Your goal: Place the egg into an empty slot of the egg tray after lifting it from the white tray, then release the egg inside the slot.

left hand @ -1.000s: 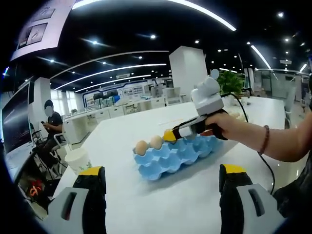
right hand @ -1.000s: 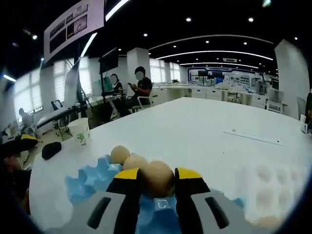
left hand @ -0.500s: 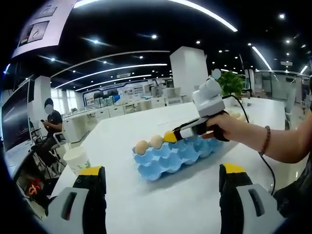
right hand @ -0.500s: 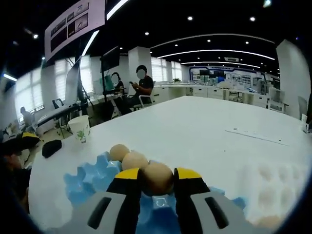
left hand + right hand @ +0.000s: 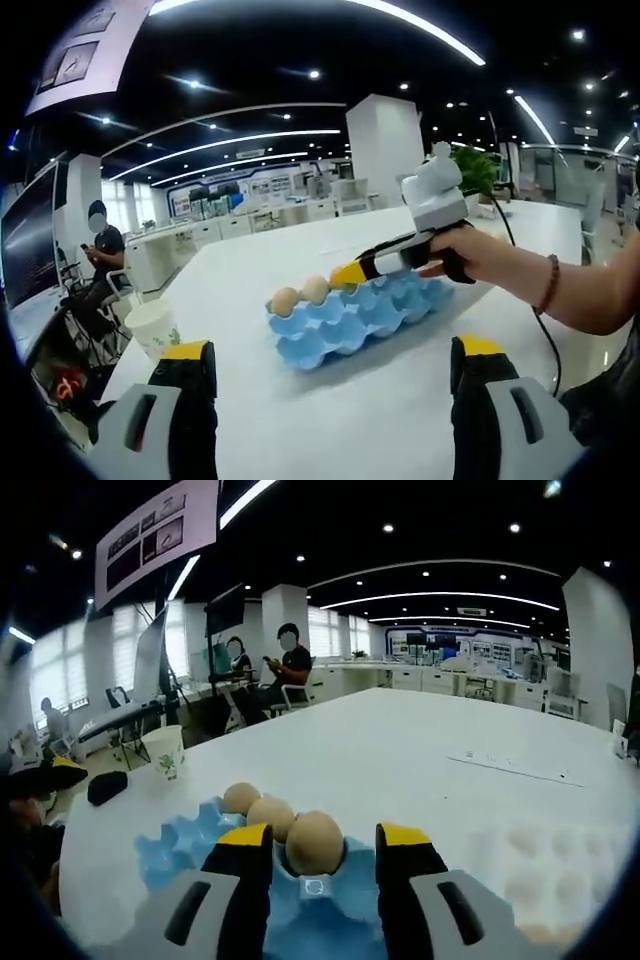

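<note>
The blue egg tray [image 5: 165,848] lies on the white table, with two brown eggs [image 5: 240,798] in a row at its far end. A third egg [image 5: 314,845] sits in a slot beside them, between the jaws of my right gripper [image 5: 322,837], which stand open with a gap on each side of it. In the left gripper view the blue egg tray [image 5: 350,312] is at centre, and the right gripper [image 5: 350,272], held by a hand [image 5: 470,250], points down at it. My left gripper [image 5: 330,400] hangs open and empty in front of the tray. The white tray [image 5: 545,848] lies to the right.
A paper cup [image 5: 165,750] stands near the table's left edge, also the paper cup [image 5: 150,325] left of the blue tray. People sit at desks [image 5: 285,665] beyond the table. A cable [image 5: 545,340] trails from the right gripper.
My right gripper's jaws have spread apart and let go of the egg, which now rests in a slot of the blue tray. The left gripper has hardly moved.
</note>
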A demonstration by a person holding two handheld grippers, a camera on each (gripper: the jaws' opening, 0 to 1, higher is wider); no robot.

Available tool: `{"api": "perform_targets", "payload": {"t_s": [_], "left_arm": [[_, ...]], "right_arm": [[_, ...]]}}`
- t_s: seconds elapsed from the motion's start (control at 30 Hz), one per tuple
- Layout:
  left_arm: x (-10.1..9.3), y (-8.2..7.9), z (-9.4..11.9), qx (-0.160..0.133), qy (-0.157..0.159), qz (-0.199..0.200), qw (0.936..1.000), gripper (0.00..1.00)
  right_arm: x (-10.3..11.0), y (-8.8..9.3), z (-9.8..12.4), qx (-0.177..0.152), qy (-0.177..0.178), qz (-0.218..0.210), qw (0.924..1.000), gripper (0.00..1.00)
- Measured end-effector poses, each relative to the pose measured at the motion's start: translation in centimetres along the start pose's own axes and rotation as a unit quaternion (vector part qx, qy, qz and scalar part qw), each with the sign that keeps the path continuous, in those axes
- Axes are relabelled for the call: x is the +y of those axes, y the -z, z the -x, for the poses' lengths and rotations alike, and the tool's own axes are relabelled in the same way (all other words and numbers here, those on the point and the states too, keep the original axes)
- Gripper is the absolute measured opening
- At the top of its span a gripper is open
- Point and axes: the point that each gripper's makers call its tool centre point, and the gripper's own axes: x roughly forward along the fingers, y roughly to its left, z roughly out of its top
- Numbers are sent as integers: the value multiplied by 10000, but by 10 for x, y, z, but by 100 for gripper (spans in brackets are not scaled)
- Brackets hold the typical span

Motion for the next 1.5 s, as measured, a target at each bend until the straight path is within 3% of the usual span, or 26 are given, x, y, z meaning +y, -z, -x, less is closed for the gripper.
{"api": "perform_targets", "payload": {"t_s": [0.47, 0.87, 1.0, 1.5], "left_arm": [[-5, -2, -2, -54, 49, 47, 10000, 100], [-7, -4, -2, -64, 41, 30, 10000, 100], [-7, -5, -1, -73, 35, 29, 10000, 100], [-11, -6, -3, -77, 90, 22, 9999, 100]], "right_arm": [[-16, 3, 19, 11, 194, -8, 9998, 61], [-41, 6, 34, -52, 503, -92, 9987, 69], [-51, 6, 39, -24, 749, 97, 9971, 70], [-65, 9, 53, -39, 871, -24, 9962, 70]]}}
